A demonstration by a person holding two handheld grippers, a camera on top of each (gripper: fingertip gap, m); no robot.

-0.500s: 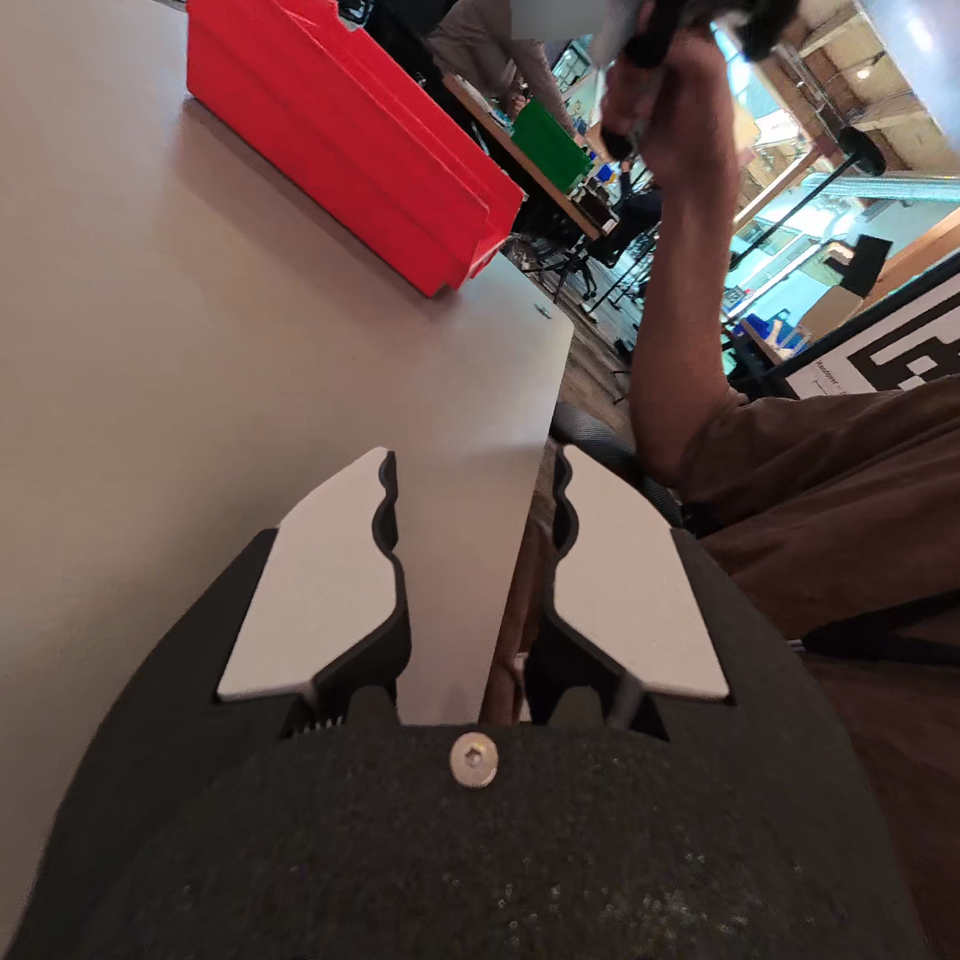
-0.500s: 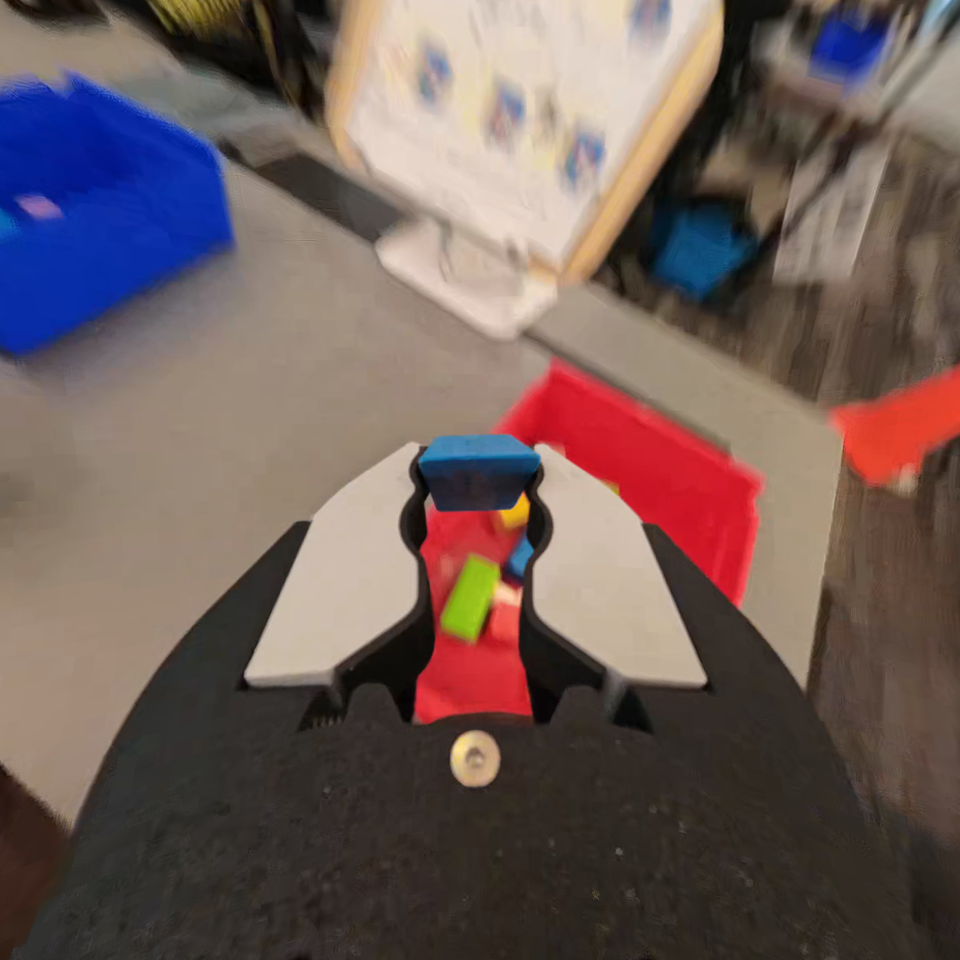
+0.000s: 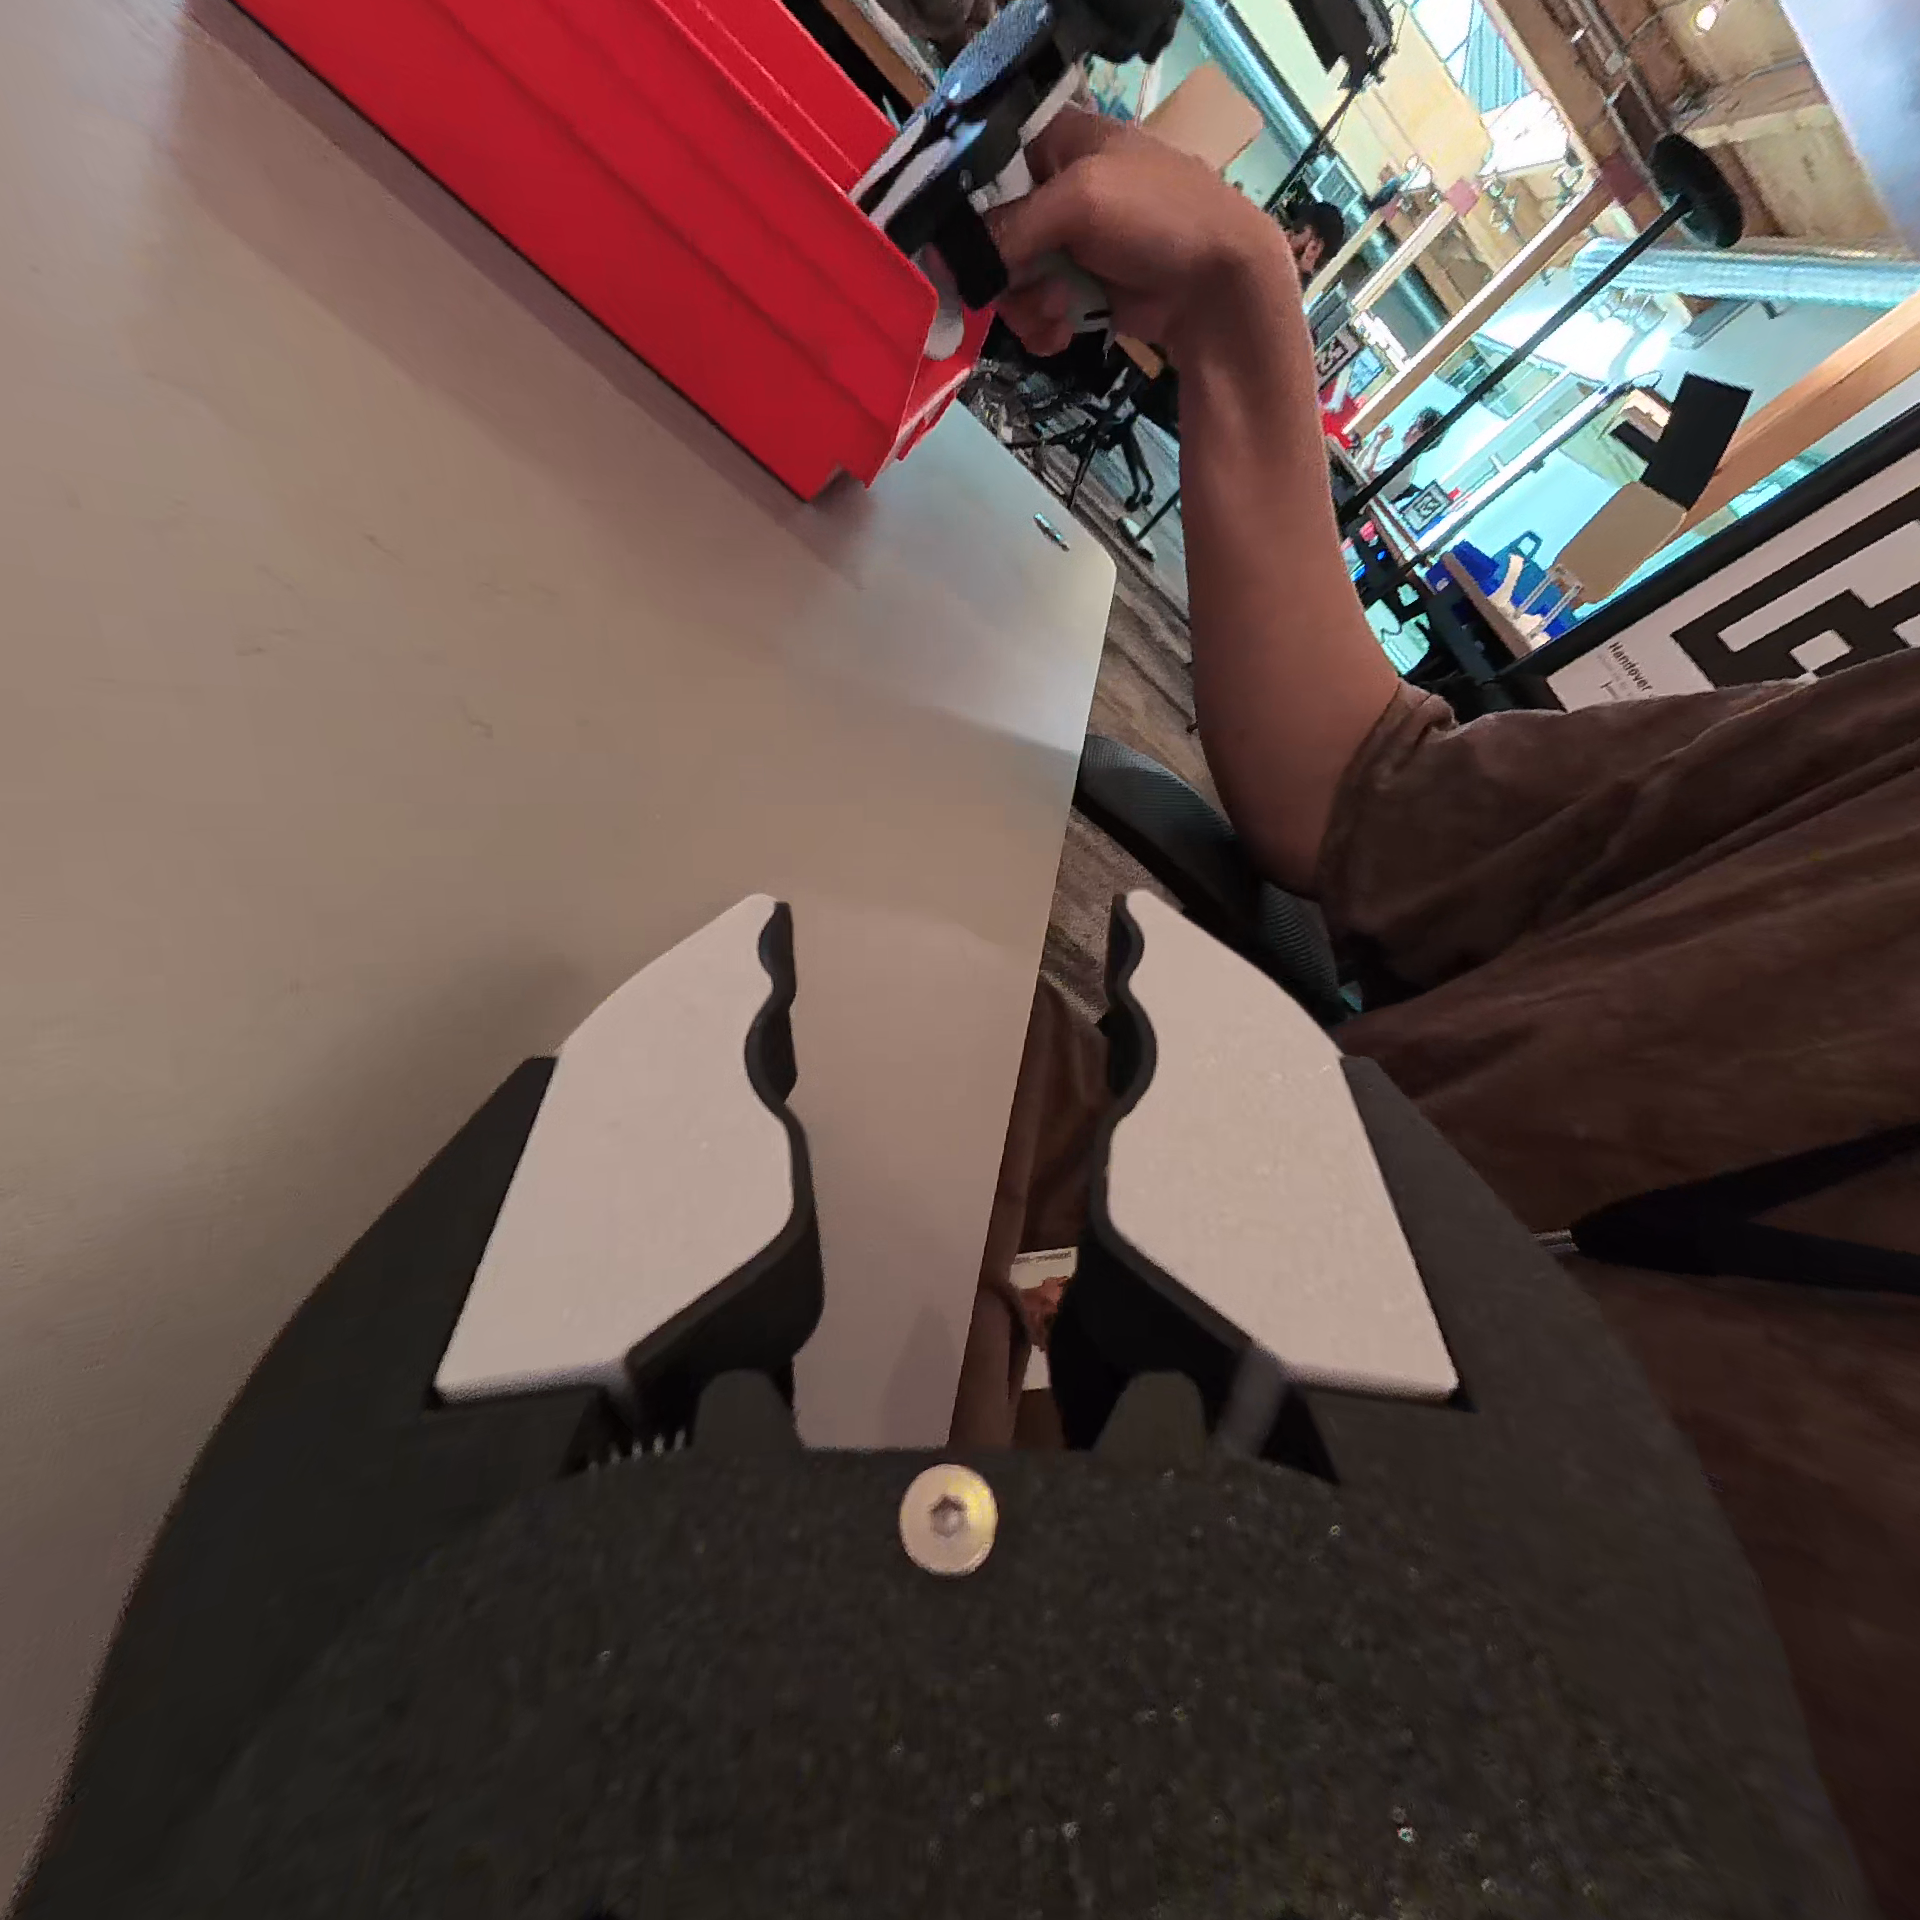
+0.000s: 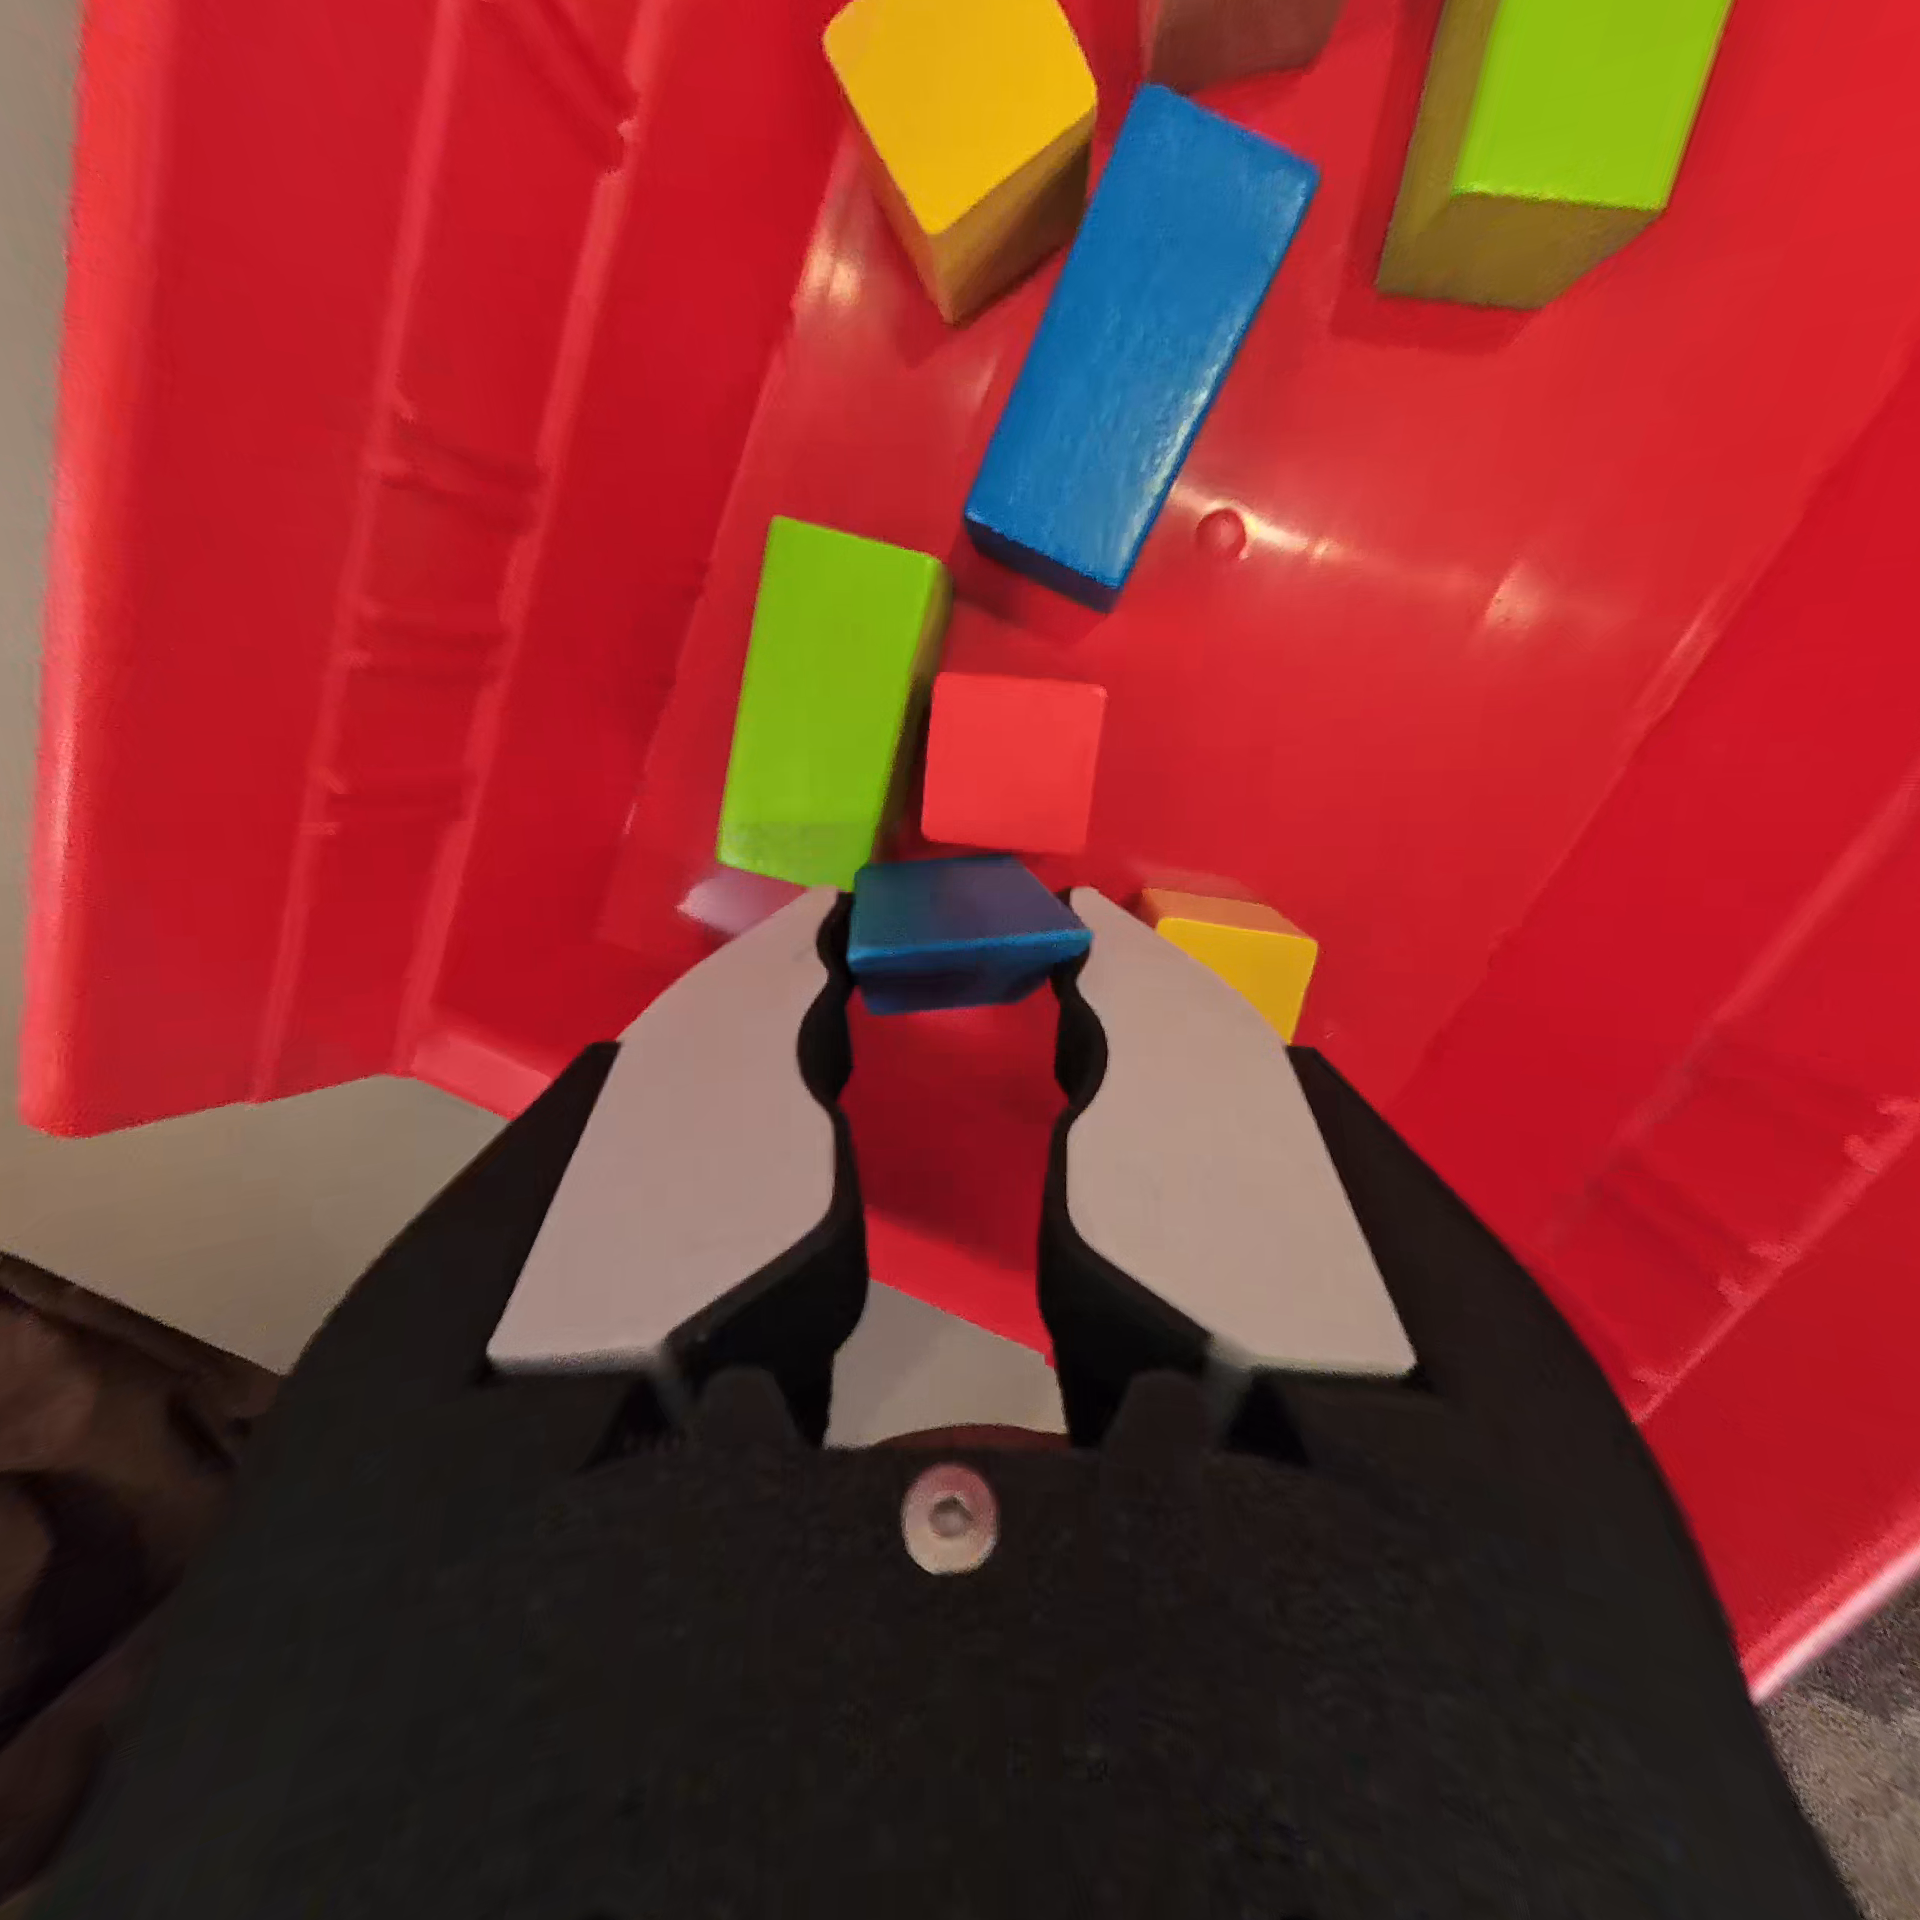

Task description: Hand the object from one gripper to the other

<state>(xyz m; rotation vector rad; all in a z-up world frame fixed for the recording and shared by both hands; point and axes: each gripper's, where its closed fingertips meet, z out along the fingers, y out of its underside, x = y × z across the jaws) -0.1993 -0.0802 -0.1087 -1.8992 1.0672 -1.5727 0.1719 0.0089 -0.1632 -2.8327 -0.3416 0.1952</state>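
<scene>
My right gripper (image 4: 951, 940) is shut on a small blue block (image 4: 961, 933), held at its fingertips low inside the red bin (image 4: 1455, 831), pointing down at the bin's floor. In the left wrist view that gripper (image 3: 961, 197) shows at the near end of the red bin (image 3: 644, 208), held by a person's hand (image 3: 1122, 239). My left gripper (image 3: 951, 925) is open and empty, low over the grey table (image 3: 416, 675) by its near edge, well short of the bin.
In the bin lie a long blue block (image 4: 1143, 343), two green blocks (image 4: 831, 696) (image 4: 1558, 145), a red cube (image 4: 1013, 764) and two yellow blocks (image 4: 966, 135) (image 4: 1242, 961). A person's arm (image 3: 1268, 582) and brown clothing (image 3: 1662, 935) are to the right of the table edge.
My right gripper has dropped from above the table down into the red bin with the blue block still in it. My left gripper has barely moved and stays open.
</scene>
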